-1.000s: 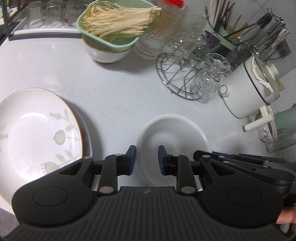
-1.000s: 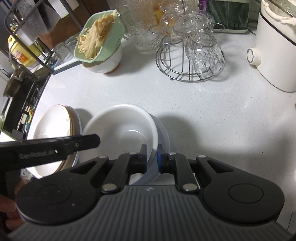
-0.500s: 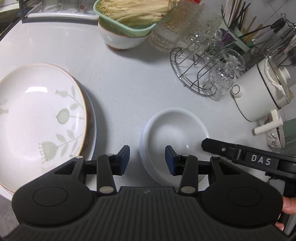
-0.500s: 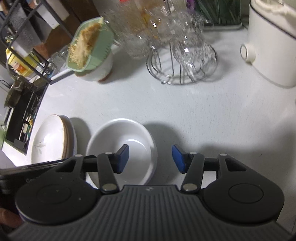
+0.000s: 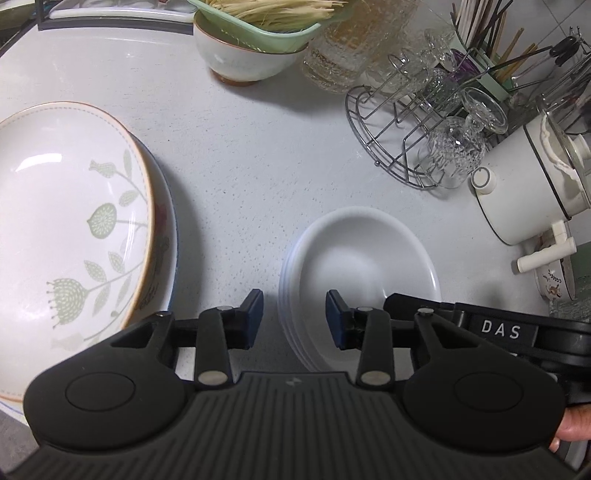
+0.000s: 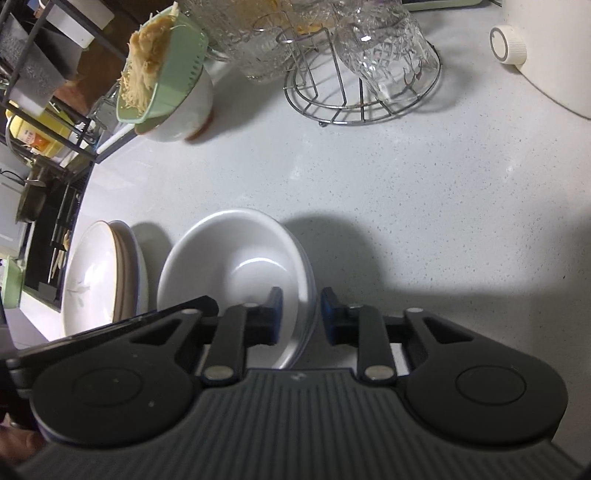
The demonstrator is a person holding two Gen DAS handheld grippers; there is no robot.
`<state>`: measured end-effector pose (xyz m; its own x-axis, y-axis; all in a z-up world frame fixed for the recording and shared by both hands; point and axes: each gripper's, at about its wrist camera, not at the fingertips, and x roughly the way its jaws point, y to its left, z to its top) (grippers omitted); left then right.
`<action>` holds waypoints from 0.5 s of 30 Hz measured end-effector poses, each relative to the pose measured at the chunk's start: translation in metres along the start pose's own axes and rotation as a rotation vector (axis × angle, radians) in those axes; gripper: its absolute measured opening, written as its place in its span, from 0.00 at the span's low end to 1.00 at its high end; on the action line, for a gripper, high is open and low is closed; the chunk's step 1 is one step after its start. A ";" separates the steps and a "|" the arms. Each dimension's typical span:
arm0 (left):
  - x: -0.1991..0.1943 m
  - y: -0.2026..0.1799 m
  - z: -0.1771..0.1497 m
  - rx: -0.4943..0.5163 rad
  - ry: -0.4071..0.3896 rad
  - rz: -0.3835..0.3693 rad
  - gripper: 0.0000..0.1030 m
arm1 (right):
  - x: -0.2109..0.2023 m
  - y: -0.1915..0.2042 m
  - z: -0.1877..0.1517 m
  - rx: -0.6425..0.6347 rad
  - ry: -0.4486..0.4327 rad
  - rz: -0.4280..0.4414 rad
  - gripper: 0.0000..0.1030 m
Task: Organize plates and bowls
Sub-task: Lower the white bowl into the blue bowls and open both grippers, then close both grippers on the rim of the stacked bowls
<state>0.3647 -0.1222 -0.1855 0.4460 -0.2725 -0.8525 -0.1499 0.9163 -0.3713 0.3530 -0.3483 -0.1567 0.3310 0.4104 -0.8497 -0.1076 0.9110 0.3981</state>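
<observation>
left gripper (image 5: 294, 317): jaws spread wide, blue pads apart, nothing between them. it hangs over the near-left rim of the white bowl stack, one pad over bare counter, the other over the bowl's near side.
right gripper (image 6: 298, 315): jaws partly open, straddling the right rim of the white bowls; left pad inside the top bowl, right pad outside it. whether the pads touch the rim i cannot tell. no firm hold shows.
white bowl stack (image 5: 364, 266): several plain white bowls nested together on the counter, near centre, in front of both grippers; in the right wrist view the same stack (image 6: 236, 273) sits just right of the plates.
floral plates (image 5: 70, 229): large shallow plate with green leaf pattern and brown rim on top of at least one more plate, at the left of the counter, close beside the bowl stack but apart from it. seen edge-on in the right view (image 6: 99, 277).
counter (image 5: 240, 166): white speckled surface.
far side: a green colander (image 5: 258, 22) full of pale strands rests in a white footed bowl (image 5: 243, 59).
wire rack (image 5: 399, 140): round metal stand with cut-glass cups hung on it, far right.
white pot (image 5: 528, 184): lidded, right of the rack, with a round knob toward the bowls.
utensil holder (image 5: 491, 48): chopsticks and tools, far right corner.
</observation>
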 end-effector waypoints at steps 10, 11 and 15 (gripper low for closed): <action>-0.007 0.004 -0.004 -0.055 0.015 -0.044 0.37 | -0.014 0.001 -0.003 0.004 -0.007 0.018 0.13; -0.009 0.004 -0.004 -0.058 0.014 -0.047 0.37 | -0.016 0.002 -0.004 0.005 -0.009 0.017 0.13; -0.025 0.000 -0.005 -0.054 0.003 -0.047 0.37 | -0.027 0.005 -0.009 0.010 -0.015 0.022 0.13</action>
<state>0.3490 -0.1174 -0.1663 0.4506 -0.3157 -0.8350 -0.1764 0.8854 -0.4300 0.3350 -0.3540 -0.1350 0.3424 0.4297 -0.8355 -0.1059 0.9013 0.4201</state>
